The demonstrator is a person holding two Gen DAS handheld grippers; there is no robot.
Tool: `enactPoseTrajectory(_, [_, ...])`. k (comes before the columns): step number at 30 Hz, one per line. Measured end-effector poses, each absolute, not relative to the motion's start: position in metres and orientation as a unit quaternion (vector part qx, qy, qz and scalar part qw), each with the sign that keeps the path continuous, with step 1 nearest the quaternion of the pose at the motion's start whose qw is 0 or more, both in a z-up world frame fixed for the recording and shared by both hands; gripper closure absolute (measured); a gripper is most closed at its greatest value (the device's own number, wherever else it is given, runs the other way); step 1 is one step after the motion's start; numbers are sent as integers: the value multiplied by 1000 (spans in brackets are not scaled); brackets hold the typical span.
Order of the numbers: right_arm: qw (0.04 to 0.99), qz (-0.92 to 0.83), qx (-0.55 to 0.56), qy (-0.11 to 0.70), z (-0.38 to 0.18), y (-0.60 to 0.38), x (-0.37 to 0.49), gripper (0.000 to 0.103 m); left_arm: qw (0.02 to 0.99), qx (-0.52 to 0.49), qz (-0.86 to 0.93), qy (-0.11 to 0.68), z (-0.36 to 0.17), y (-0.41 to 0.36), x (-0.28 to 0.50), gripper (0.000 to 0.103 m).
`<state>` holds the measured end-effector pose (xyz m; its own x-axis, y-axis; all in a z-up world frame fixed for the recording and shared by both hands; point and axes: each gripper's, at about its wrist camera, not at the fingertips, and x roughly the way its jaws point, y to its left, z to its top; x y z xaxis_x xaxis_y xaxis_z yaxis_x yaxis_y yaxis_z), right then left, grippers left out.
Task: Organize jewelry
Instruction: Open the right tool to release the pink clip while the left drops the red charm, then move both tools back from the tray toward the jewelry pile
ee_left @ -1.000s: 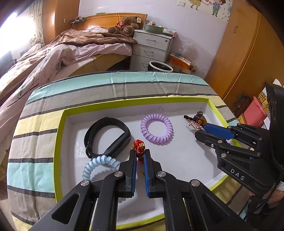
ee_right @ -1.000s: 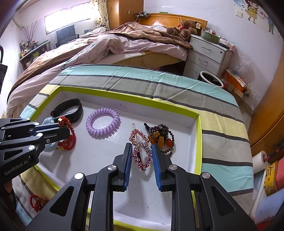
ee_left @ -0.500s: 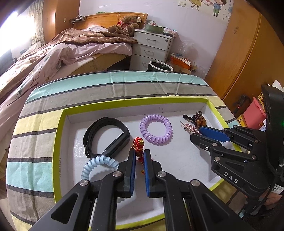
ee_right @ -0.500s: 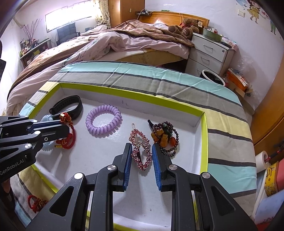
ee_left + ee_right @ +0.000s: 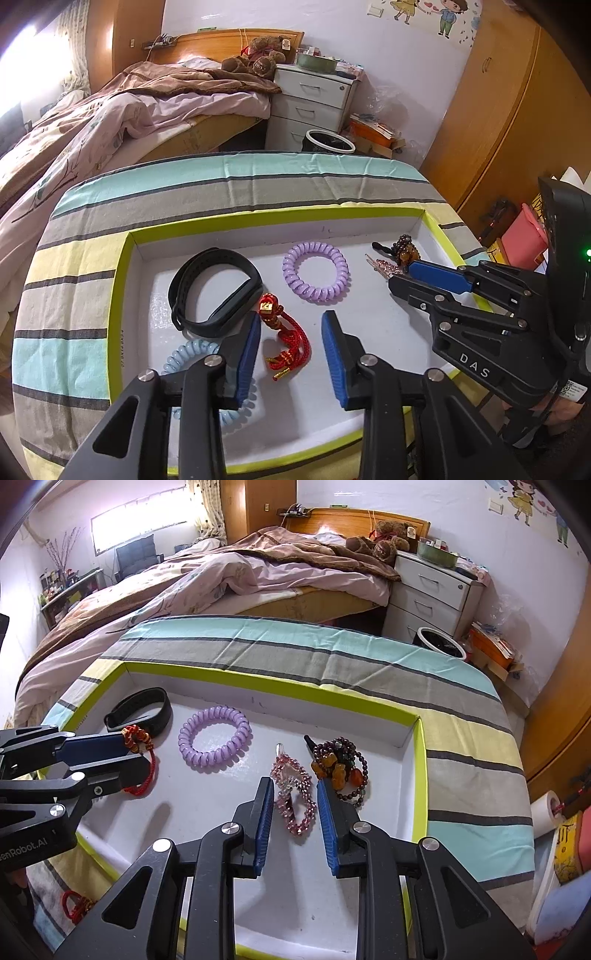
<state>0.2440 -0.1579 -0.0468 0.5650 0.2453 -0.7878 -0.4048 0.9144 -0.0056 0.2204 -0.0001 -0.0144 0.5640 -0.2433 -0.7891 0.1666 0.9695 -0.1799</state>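
Note:
A white tray with a lime rim [image 5: 122, 295] [image 5: 419, 775] holds the jewelry. My left gripper [image 5: 291, 325] is open, its fingers either side of a red cord bracelet [image 5: 286, 339] [image 5: 138, 738] lying on the tray floor. My right gripper [image 5: 295, 786] is open around a pink beaded hair clip [image 5: 295, 797] that rests on the tray; it shows in the left wrist view [image 5: 413, 273]. A purple coil hair tie [image 5: 316, 273] [image 5: 214, 740], a black wristband [image 5: 212, 291] [image 5: 142, 710], a pale blue coil tie [image 5: 184, 360] and a dark bead bracelet [image 5: 340, 768] [image 5: 406, 249] also lie there.
The tray sits on a striped cloth [image 5: 240, 184] covering the table. Another red cord item [image 5: 75, 904] lies on the cloth outside the tray's near left edge. A bed [image 5: 221, 579], white drawers [image 5: 310, 107] and a bin [image 5: 328, 142] stand behind.
My left gripper has opened and let go of the red cord bracelet, which now lies on the tray. My right gripper stays open around the pink clip.

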Motion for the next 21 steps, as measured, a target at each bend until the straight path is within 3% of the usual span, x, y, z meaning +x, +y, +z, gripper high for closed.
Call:
enactPoseTrajectory(7, [881,187,-83,426,-42,-159,244,70,885,-43,-112,451,-11,1,217,64])
enactPoseTrajectory(13, [883,185,-79,423,-39,-159,242,70,887,-42,-111,445,-5,0,210,55])
enactPoseTrajectory(21, [889,187,-64,414,-30,-162,231,69,892,-38,-108,436,4,-1,195,55])
